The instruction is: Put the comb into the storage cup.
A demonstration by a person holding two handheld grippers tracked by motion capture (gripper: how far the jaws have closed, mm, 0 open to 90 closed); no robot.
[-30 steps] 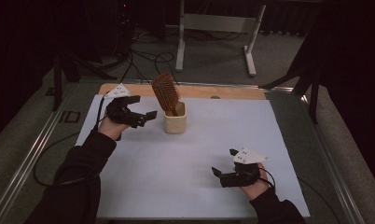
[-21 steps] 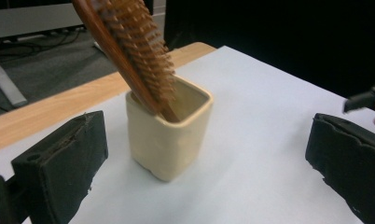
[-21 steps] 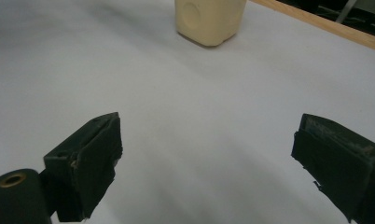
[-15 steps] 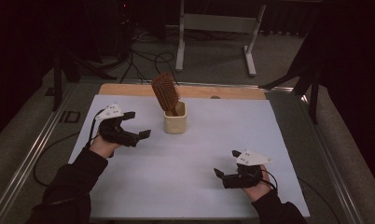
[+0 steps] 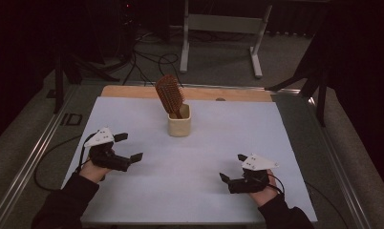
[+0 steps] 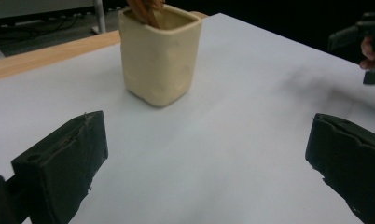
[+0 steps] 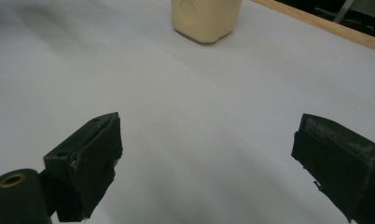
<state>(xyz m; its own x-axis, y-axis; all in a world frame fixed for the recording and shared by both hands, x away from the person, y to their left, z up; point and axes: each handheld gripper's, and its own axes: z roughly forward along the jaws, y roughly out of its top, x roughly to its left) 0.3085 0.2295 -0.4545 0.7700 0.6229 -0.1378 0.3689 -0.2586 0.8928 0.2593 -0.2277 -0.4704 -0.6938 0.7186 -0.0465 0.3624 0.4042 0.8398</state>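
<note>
Hairbrush (image 5: 169, 94) stands handle-down in cream cup (image 5: 179, 121), upper centre of frame, on white table (image 5: 228, 143). Left claw (image 5: 128, 148) lower left, jaws wide, empty. Right claw (image 5: 222, 180) lower right, wide, empty. Brush likely light, rigid wood; grip by neck below bristle head. Cup looks tippable; steady it when lifting.

A reddish-brown hairbrush (image 5: 169, 94) stands in a pale cream cup (image 5: 179, 125) on a plain white tabletop (image 5: 190, 176) edged with light wood. Both black grippers, left gripper (image 5: 128, 147) and right gripper (image 5: 232, 168), carry light grey plates.
</note>
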